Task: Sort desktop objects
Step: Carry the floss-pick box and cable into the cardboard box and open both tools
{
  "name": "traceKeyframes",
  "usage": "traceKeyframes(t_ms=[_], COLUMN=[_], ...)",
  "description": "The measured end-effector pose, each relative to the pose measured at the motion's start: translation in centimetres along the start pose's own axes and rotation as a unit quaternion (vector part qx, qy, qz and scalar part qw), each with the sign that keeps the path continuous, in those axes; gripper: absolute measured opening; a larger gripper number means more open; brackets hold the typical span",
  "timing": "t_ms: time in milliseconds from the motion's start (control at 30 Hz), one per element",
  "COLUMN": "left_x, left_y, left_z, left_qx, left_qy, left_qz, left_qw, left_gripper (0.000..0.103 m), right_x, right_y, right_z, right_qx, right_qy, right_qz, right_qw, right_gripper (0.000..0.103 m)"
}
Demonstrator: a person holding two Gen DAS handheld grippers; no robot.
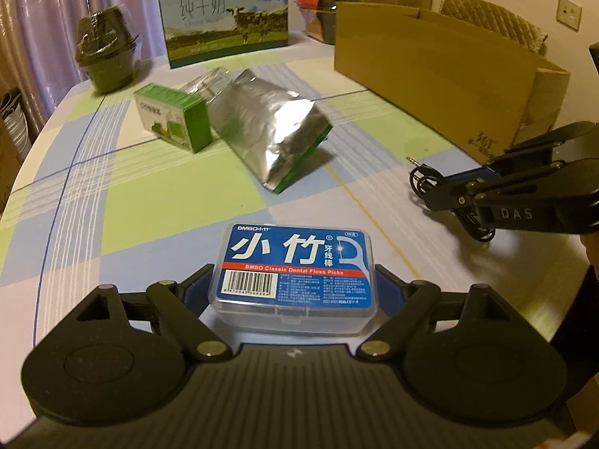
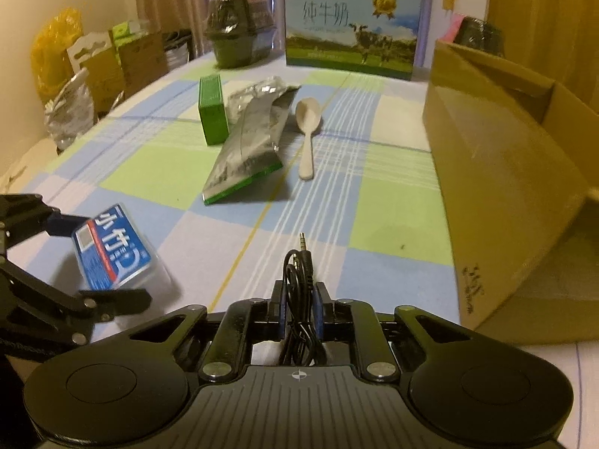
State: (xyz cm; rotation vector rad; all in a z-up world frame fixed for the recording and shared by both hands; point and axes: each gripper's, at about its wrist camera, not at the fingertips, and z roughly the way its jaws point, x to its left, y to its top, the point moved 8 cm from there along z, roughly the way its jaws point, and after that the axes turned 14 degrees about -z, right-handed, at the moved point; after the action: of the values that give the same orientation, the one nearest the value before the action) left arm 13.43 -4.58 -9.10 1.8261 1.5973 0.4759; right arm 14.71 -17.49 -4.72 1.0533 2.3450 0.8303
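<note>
A clear dental floss box (image 1: 295, 273) with a blue label sits between the fingers of my left gripper (image 1: 294, 284), which is shut on its two sides. From the right wrist view the floss box (image 2: 112, 254) is tilted, low over the checked cloth, in the left gripper (image 2: 108, 262). My right gripper (image 2: 299, 310) is shut on a coiled black audio cable (image 2: 299, 273), whose plug sticks out forward. The right gripper (image 1: 468, 183) and cable (image 1: 423, 179) hang close to the open cardboard box (image 1: 441, 75).
On the cloth lie a silver foil pouch (image 2: 251, 142), a small green box (image 2: 213, 112) and a white spoon (image 2: 307, 131). The cardboard box (image 2: 505, 172) fills the right side. A milk carton (image 2: 352, 26) and a wrapped black pot (image 2: 239, 33) stand at the back.
</note>
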Motion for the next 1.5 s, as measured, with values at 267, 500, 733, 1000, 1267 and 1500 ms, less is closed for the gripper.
traceKeyframes(t_ms=[267, 500, 733, 1000, 1267, 1500], left_x=[-1.7, -3.9, -6.8, -10.3, -13.7, -18.0], left_y=[1.0, 2.2, 3.9, 5.6, 7.3, 10.6], left_z=[-2.7, -5.5, -6.7, -6.7, -6.2, -5.0], left_qx=[-0.019, -0.036, -0.041, -0.046, -0.05, -0.061], left_qy=[-0.001, 0.002, -0.007, -0.028, -0.048, -0.077], left_qz=[-0.039, -0.053, -0.045, -0.032, -0.014, 0.0], left_qw=[0.9991, 0.9979, 0.9981, 0.9981, 0.9975, 0.9952], left_gripper=[0.083, 0.083, 0.083, 0.083, 0.083, 0.084], right_x=[-1.6, -3.8, -6.3, -9.4, -12.8, -17.9], right_y=[1.5, 2.5, 3.5, 3.7, 2.9, 3.2], right_z=[-4.4, -8.4, -11.9, -14.4, -16.0, -17.0], right_qx=[-0.036, -0.068, -0.096, -0.111, -0.119, -0.131], right_qy=[-0.008, -0.025, -0.049, -0.076, -0.1, -0.124], right_qz=[0.04, 0.075, 0.091, 0.107, 0.126, 0.148], right_qw=[0.999, 0.995, 0.99, 0.985, 0.98, 0.972], right_gripper=[0.011, 0.011, 0.011, 0.011, 0.011, 0.011])
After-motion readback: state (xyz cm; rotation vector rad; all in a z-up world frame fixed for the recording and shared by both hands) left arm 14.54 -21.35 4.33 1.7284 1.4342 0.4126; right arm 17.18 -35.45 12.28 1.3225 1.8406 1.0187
